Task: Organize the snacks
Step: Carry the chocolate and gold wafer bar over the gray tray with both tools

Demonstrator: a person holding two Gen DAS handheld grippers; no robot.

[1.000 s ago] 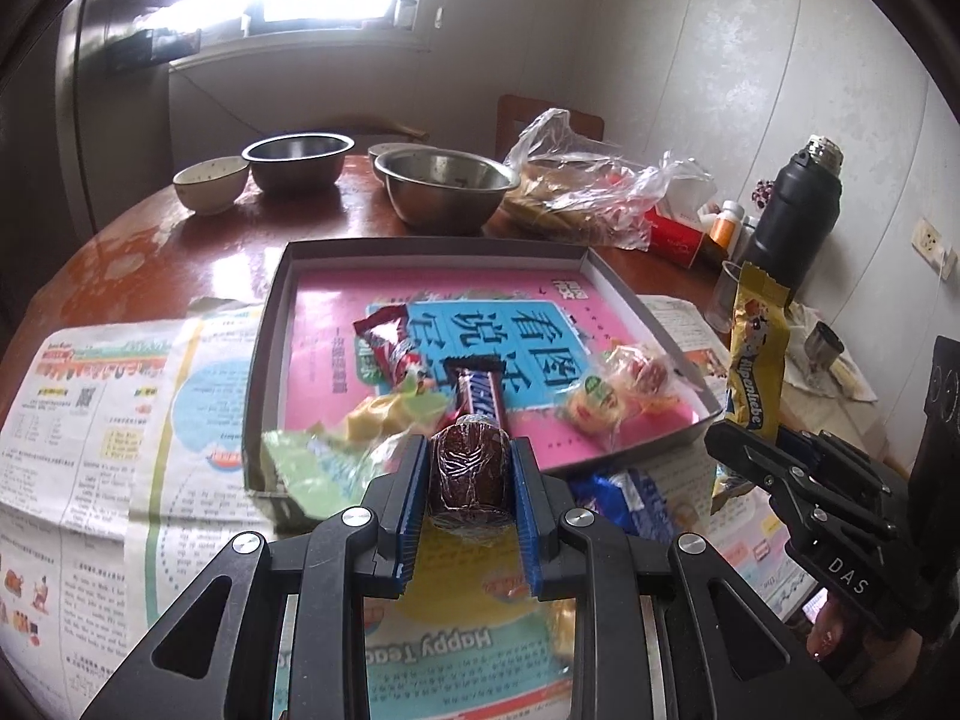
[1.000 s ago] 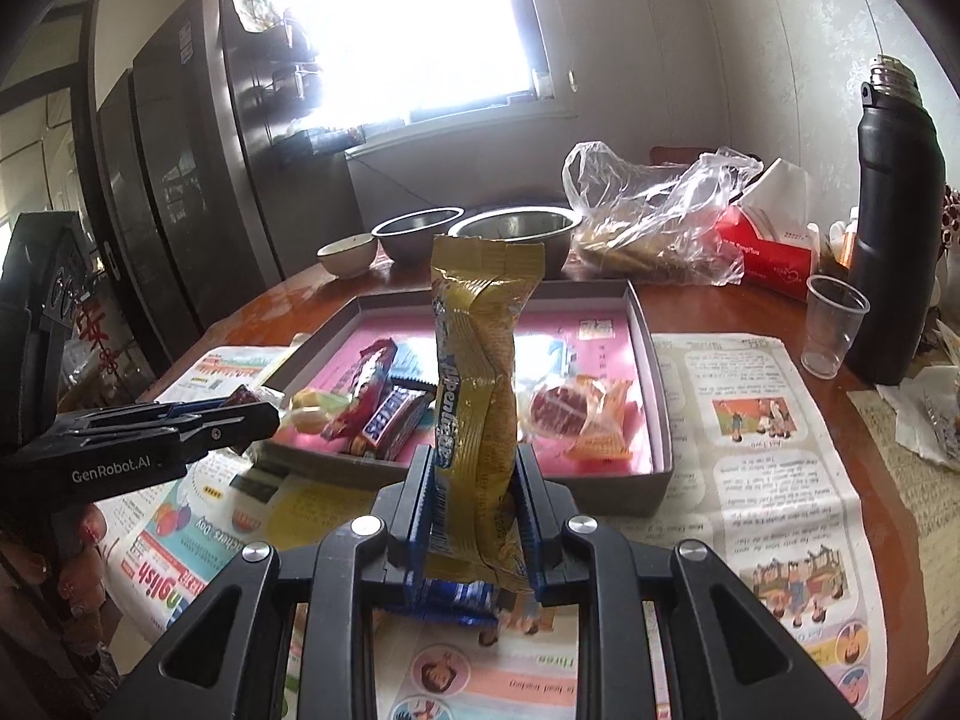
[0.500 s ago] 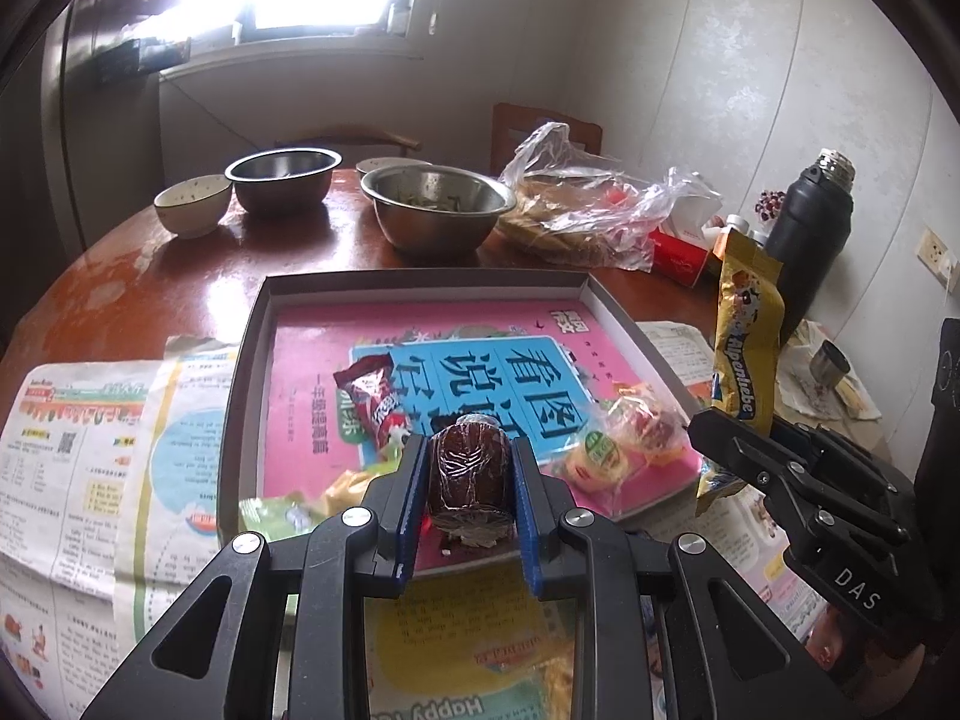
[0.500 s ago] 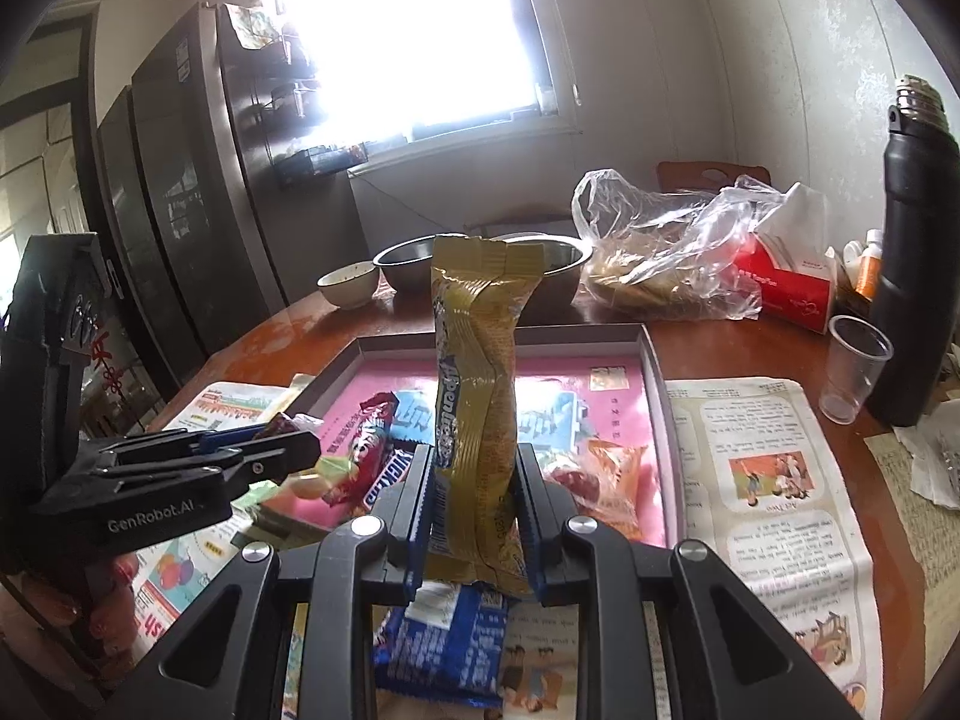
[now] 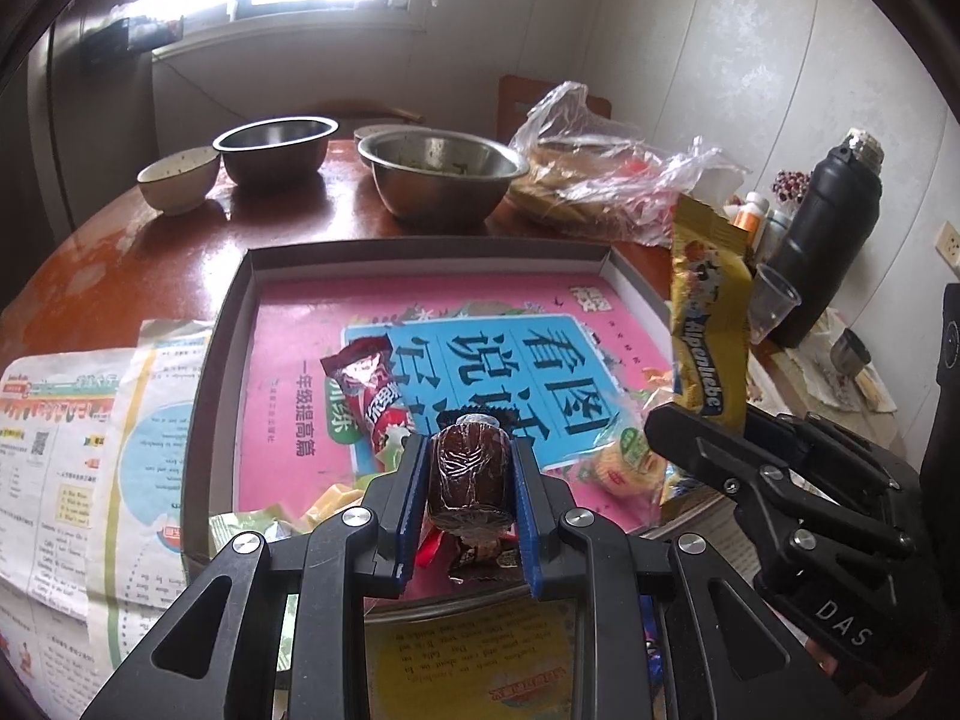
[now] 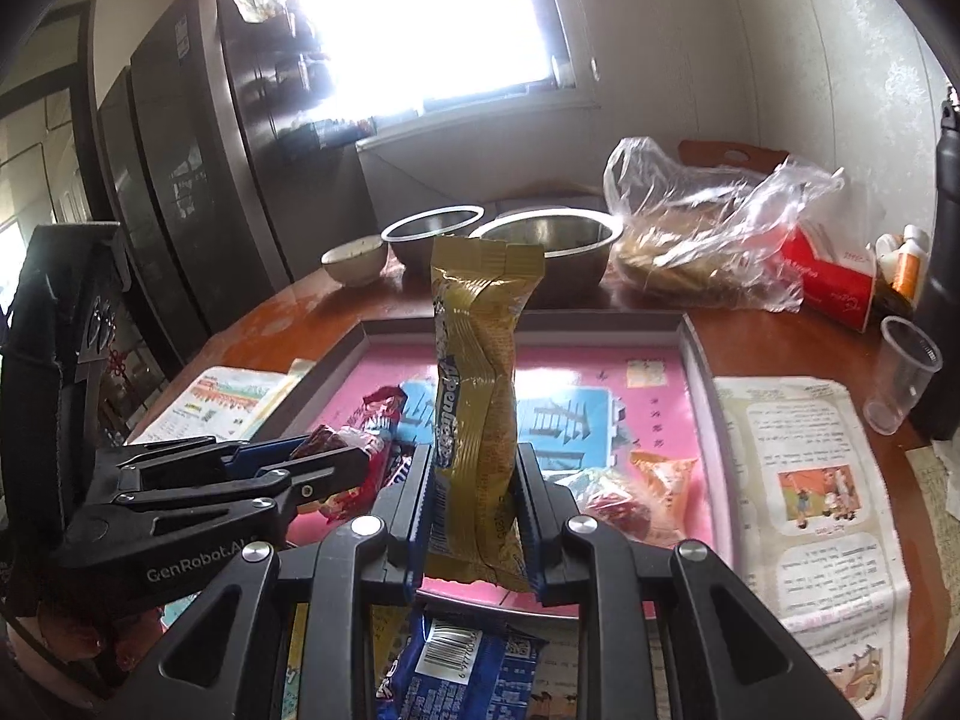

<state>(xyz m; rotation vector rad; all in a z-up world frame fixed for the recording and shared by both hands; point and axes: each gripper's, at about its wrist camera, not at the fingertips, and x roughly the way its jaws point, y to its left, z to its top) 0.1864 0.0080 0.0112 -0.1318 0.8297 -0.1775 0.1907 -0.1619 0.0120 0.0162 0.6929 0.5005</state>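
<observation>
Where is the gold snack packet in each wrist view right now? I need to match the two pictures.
Left wrist view: the gold snack packet stands upright at the right, held by the right gripper, over the box's right wall.
Right wrist view: it rises at centre, clamped between that gripper's blue pads.
Shared landmark: the grey box with the pink book cover inside, with two steel bowls behind it.

Gold snack packet (image 6: 477,396) with blue-white lettering. Dark brown glossy wrapped sweet (image 5: 470,474). Grey tray (image 5: 225,360), pink and blue book cover inside with black characters. Red wrapper (image 5: 375,387) with white print. Blue packet (image 6: 462,669) with white barcode. Reddish-brown tabletop (image 5: 138,258). Black grippers, blue pads (image 5: 413,510). Black flask (image 5: 825,240).
</observation>
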